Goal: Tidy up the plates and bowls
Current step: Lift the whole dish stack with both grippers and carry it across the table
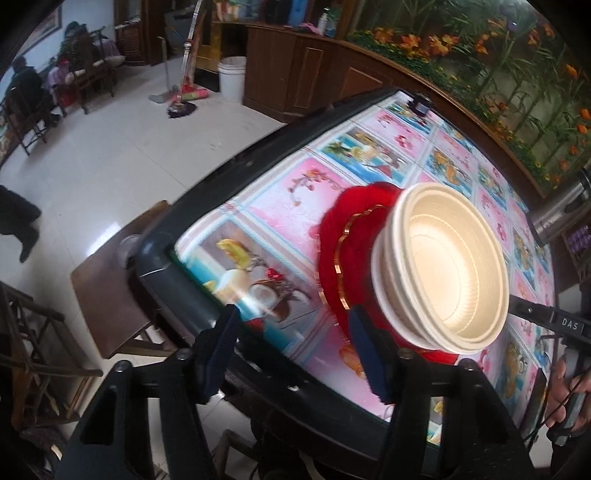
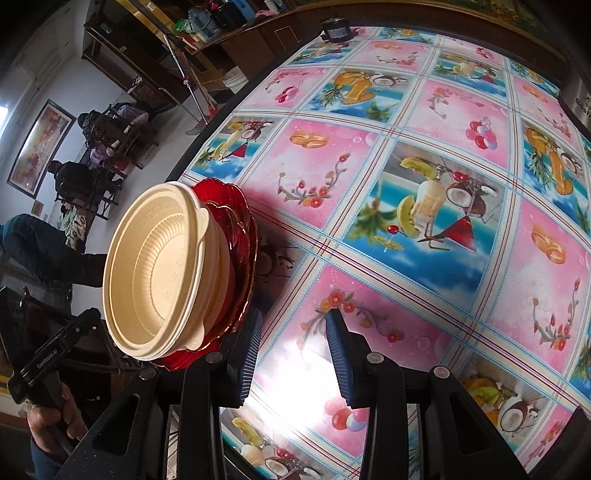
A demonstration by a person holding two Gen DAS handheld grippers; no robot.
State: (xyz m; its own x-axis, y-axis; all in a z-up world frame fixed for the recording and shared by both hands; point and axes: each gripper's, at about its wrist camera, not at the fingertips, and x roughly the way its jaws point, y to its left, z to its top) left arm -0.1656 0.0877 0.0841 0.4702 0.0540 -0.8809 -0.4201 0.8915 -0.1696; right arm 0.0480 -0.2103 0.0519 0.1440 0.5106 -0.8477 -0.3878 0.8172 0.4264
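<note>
My left gripper (image 1: 295,350) hangs over the near edge of the desk (image 1: 266,206), tilted steeply down, its jaws apart with nothing between them; its right blue pad (image 1: 365,354) sits just in front of the near rim of the red plates (image 1: 332,236), and through the motion blur I cannot tell whether it touches that rim. The cream bowls (image 1: 447,269) are nested one inside another and stand on top of the red plates, which are themselves stacked, gold trim showing along their scalloped edges. The whole pile rests on the desk's pink and blue fruit-print cloth, near the left edge of the desk. My right gripper (image 2: 293,356) hovers just right of the pile, jaws parted and empty, its left pad (image 2: 249,354) close beside the red plates (image 2: 236,206) without a clear contact. From that side the cream bowls (image 2: 155,273) show small tabs on their rims. At the far edge of the desk stands a small dark jar (image 2: 334,27). Beyond the desk, on the pale tiled floor, a white bucket (image 1: 232,77) stands by a wooden cabinet
</note>
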